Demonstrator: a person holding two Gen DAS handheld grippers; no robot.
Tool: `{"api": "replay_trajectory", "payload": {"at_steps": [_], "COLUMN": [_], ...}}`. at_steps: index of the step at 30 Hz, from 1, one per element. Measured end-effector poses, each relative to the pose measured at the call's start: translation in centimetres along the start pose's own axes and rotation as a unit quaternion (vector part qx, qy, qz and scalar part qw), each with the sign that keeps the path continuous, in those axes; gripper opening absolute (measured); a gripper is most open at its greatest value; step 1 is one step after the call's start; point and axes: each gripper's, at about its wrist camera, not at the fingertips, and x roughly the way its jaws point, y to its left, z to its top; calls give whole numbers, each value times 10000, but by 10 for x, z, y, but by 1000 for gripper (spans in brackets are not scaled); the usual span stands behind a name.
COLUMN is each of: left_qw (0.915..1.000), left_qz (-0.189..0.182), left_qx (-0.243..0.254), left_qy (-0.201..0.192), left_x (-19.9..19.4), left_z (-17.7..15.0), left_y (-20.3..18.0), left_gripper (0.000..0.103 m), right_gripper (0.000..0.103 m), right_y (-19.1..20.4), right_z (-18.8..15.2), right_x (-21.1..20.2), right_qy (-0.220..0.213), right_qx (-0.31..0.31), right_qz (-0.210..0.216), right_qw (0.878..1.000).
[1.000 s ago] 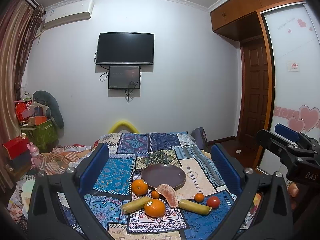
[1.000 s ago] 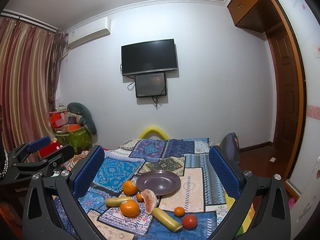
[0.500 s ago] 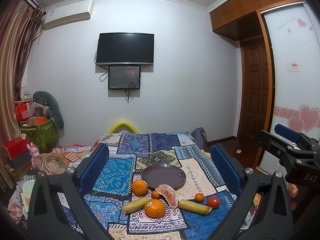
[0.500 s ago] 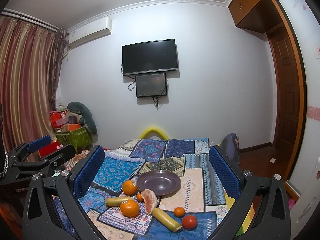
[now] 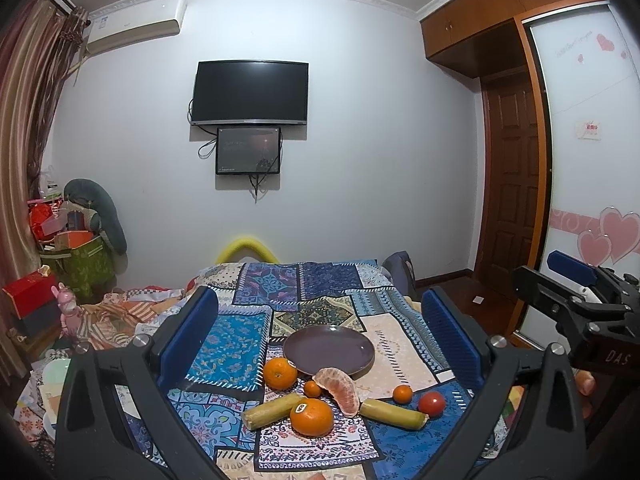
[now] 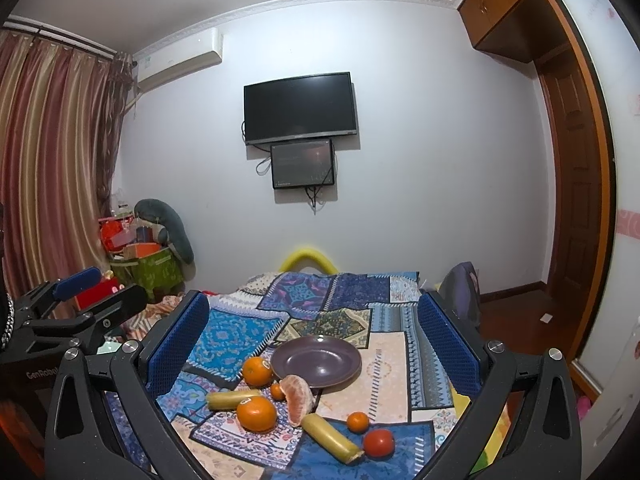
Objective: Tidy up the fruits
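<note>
An empty dark purple plate [image 5: 329, 350] [image 6: 316, 363] lies on a patchwork cloth. In front of it lie two oranges [image 5: 311, 416] [image 5: 280, 373], a peeled orange half [image 5: 338, 390], two small tangerines [image 5: 402, 394] [image 5: 312, 389], a red tomato [image 5: 431, 403] and two yellow-green cane pieces [image 5: 274, 405] [image 5: 392, 413]. My left gripper [image 5: 320, 340] is open and empty, held above and short of the fruit. My right gripper [image 6: 312, 344] is open and empty too. Each gripper shows at the edge of the other's view.
The patchwork cloth [image 5: 396, 360] covers a bed. Boxes, a green bag [image 5: 80, 272] and toys crowd the left side by the curtain. A wardrobe with a sliding door [image 5: 580, 200] and a wooden door stand at the right. A TV hangs on the far wall.
</note>
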Motion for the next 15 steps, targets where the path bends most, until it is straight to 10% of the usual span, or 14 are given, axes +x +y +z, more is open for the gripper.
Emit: {"api": "replay_trajectory", "payload": {"at_steps": [15], "left_qw": [9960], "left_qz": [384], "left_qx": [89], "left_qy": [802], "left_x": [76], "left_z": [-30], "left_y": [38], "left_gripper": [103], "right_gripper": [103], "right_y": [-11], "right_z": [-31], "right_x": [76], "right_qy": [867], "right_qx": [-257], "right_qz": [26], "right_qw": [9959]}}
